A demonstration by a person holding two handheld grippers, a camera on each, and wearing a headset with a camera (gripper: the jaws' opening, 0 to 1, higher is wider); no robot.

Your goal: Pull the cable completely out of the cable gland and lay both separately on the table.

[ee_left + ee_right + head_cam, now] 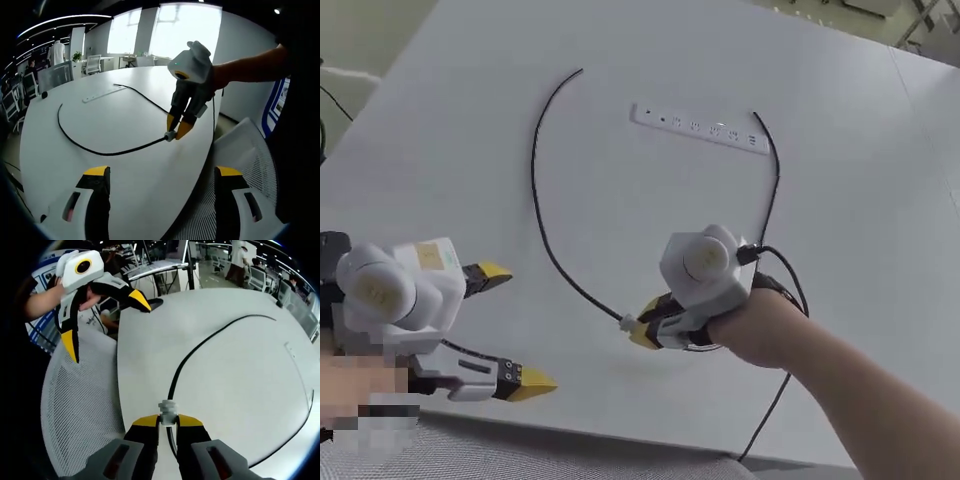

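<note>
A long black cable lies in an arc on the white table. Its near end runs into a small white cable gland. My right gripper is shut on the gland at the table's front edge. In the right gripper view the gland sits between the yellow tips, and the cable leads away from it. My left gripper hovers open at the lower left, a hand's width from the gland. The left gripper view has its jaws wide apart, facing the right gripper and the gland.
A white power strip lies at the back of the table, with a black lead curving toward my right hand. A mesh chair back stands just off the table's front edge.
</note>
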